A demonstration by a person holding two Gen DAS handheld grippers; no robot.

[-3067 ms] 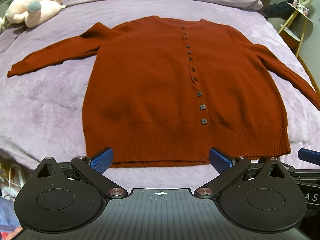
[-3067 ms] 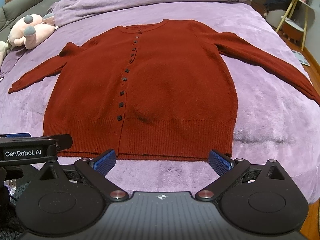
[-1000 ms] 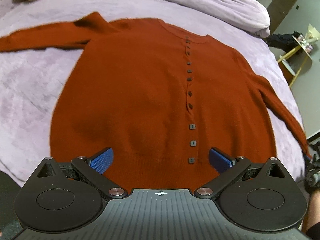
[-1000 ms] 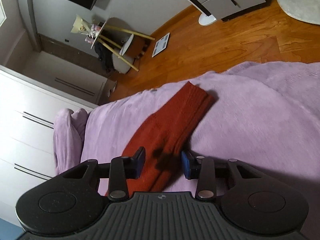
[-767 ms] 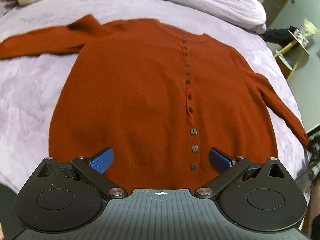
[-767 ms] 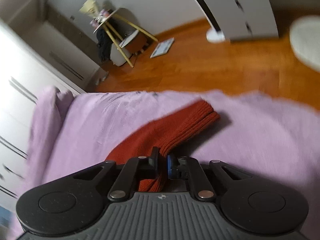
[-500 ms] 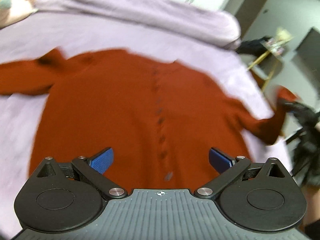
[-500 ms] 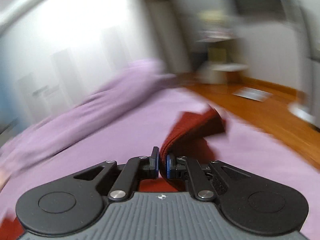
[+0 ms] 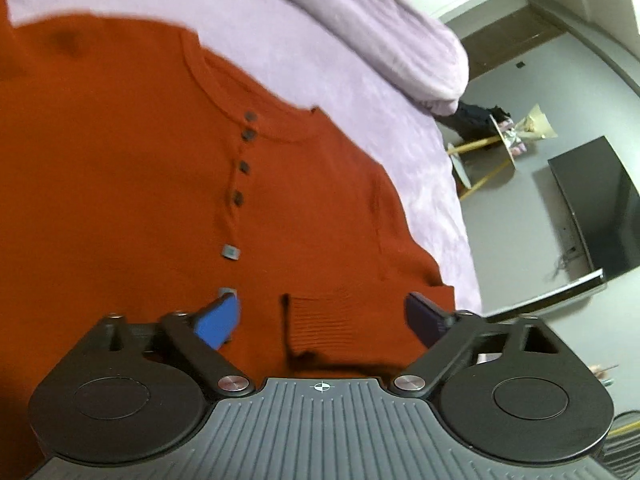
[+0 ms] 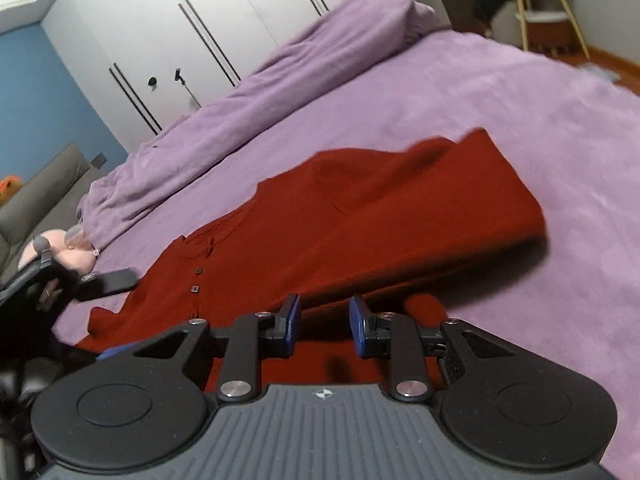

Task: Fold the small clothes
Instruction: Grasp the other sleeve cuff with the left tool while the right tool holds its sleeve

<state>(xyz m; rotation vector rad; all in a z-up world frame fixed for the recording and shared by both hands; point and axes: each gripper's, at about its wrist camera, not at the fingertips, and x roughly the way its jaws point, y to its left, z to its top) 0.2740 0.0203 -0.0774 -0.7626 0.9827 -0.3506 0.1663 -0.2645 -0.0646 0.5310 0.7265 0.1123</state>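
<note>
The rust-red cardigan lies buttoned and face up on the purple bed, its right sleeve already folded across the chest so that the ribbed cuff rests on the front panel just beside the row of buttons. The right claw sits low over that folded sleeve with its jaws opening to a narrow gap; nothing seems pinched between the pads, so I judge the sleeve has been let go. The left claw hovers over the cuff, jaws wide but closing, the cuff lying between them without either pad pressing on it. The step in hand looks like the first sleeve fold, being set down and tidied. Next, I would expect the other sleeve to be brought in the same way, which calls for a reach across to the far side and a clean pinch near that cuff. A plush toy lies further up the bed, a heaped duvet beyond it.
</note>
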